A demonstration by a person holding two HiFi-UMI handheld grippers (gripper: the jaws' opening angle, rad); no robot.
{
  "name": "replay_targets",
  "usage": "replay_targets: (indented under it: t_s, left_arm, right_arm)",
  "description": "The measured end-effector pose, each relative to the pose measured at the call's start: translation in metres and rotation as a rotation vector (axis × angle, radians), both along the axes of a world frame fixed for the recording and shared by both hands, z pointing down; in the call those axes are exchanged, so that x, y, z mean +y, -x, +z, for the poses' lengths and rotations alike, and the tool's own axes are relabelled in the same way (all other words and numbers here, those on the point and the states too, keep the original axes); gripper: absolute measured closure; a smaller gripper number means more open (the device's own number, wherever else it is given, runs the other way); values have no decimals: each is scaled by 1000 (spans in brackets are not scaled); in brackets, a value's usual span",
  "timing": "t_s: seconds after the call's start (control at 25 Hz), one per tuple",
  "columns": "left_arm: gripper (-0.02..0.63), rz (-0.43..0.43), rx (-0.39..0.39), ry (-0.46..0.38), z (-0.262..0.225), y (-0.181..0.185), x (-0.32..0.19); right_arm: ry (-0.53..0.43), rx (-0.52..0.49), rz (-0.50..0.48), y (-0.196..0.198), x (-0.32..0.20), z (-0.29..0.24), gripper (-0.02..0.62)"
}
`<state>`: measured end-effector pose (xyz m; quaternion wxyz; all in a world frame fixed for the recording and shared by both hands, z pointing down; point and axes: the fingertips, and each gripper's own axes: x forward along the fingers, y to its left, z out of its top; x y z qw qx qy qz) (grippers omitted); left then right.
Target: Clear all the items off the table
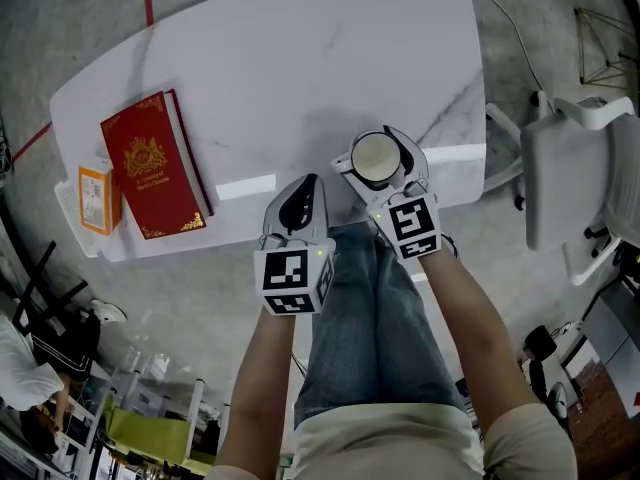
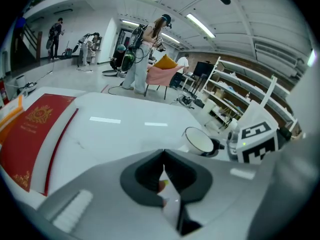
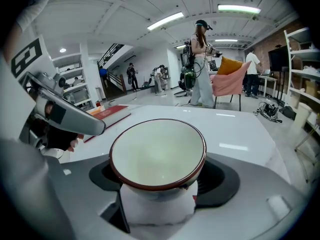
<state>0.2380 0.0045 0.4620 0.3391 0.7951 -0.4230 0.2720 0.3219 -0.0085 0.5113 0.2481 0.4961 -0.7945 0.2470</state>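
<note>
The person sits at the near edge of a white bench [image 1: 300,68], a tool in each hand. The right tool [image 1: 385,168] is clamped on a small bowl [image 3: 157,151], cream inside with a red-brown rim, its mouth tipped back toward the person; it sits over the bench close to the near edge, though I can't tell whether it rests on the top. The left tool [image 2: 163,154] hangs just beside it, pinched together with nothing in it. Well off to the left a red book [image 1: 155,163] lies flat, an orange box [image 1: 98,198] just beside it at the bench's end
</note>
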Motion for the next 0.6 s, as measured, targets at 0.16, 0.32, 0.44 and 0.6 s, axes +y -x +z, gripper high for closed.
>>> replay_targets:
  t_s: [0.16,0.32,0.44,0.6]
  left_arm:
    - [595,26,7,-6,-4,-7,-8]
    - [597,61,10,-18,-10,-15,-15]
    - [596,78,22,-22,-14,-22,-18]
    - [595,116,24,-23,-17,-32,-15]
  right_arm:
    - [-5,-3,24,-5,-1,-9,196]
    - [-14,-10,63,-13,-3,-19,196]
    - [-22,-5,81,-18,-4,-26,196]
    - [-26,-8,106,-23,-1,-34,196]
